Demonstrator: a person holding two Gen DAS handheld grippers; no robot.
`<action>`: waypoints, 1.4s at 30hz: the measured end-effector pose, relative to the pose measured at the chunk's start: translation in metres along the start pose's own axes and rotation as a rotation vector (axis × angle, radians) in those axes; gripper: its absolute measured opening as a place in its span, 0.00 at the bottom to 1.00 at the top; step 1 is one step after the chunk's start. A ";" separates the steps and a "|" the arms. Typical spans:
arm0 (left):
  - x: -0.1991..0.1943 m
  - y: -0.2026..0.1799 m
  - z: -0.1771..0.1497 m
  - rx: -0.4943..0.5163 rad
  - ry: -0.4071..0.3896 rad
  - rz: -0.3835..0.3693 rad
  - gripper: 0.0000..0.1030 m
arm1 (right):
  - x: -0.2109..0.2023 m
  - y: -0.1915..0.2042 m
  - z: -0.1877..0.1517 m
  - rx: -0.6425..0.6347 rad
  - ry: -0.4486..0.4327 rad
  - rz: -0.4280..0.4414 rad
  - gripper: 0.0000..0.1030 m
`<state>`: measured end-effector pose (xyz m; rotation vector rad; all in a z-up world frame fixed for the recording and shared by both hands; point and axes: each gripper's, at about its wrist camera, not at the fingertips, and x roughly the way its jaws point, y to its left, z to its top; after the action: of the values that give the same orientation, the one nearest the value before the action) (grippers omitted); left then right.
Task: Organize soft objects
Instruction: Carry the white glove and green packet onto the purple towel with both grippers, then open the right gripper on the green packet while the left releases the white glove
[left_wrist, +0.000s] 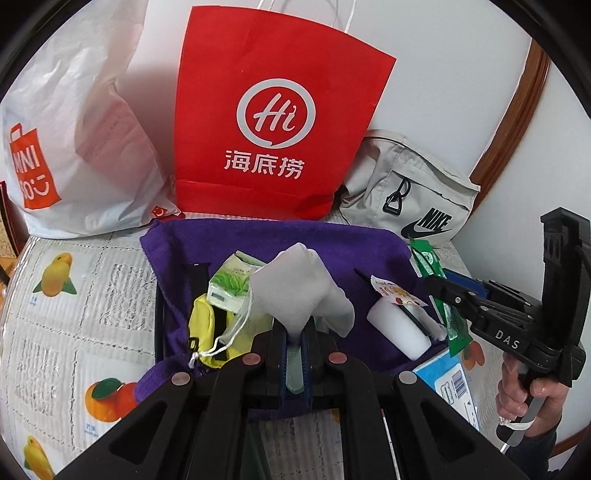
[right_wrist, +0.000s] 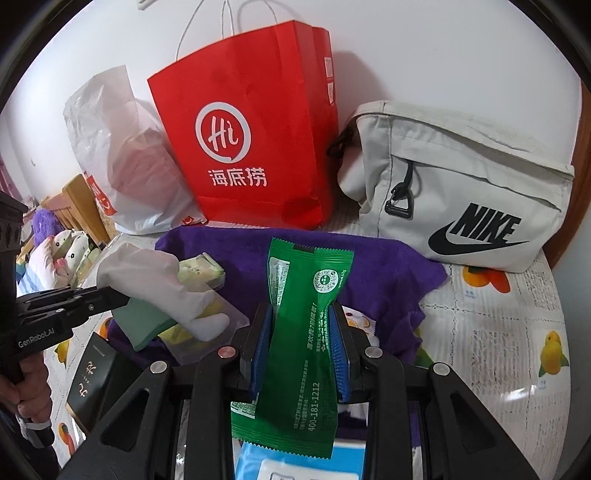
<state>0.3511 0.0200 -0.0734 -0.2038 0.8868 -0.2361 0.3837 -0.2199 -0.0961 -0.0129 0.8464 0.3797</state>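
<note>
My left gripper is shut on a white sock and holds it above a purple towel. The sock also shows in the right wrist view. My right gripper is shut on a green sachet, held upright over the towel. In the left wrist view the right gripper and sachet are at the right. On the towel lie a tissue pack, a yellow pouch, a white roll and a small snack packet.
Against the wall stand a red paper bag, a white plastic bag and a grey Nike bag. A blue box and a black box lie near the table's front. The tablecloth has a fruit print.
</note>
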 end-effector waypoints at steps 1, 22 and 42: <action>0.003 0.000 0.001 0.000 0.005 0.000 0.07 | 0.002 0.000 0.001 0.000 0.005 0.001 0.30; 0.059 0.004 0.013 -0.007 0.077 0.020 0.07 | 0.068 -0.018 0.006 0.040 0.137 0.017 0.33; 0.020 0.004 0.012 0.007 0.038 0.081 0.53 | 0.027 -0.008 0.002 0.021 0.067 -0.012 0.60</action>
<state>0.3734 0.0191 -0.0821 -0.1568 0.9302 -0.1687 0.4042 -0.2180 -0.1158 -0.0113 0.9164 0.3608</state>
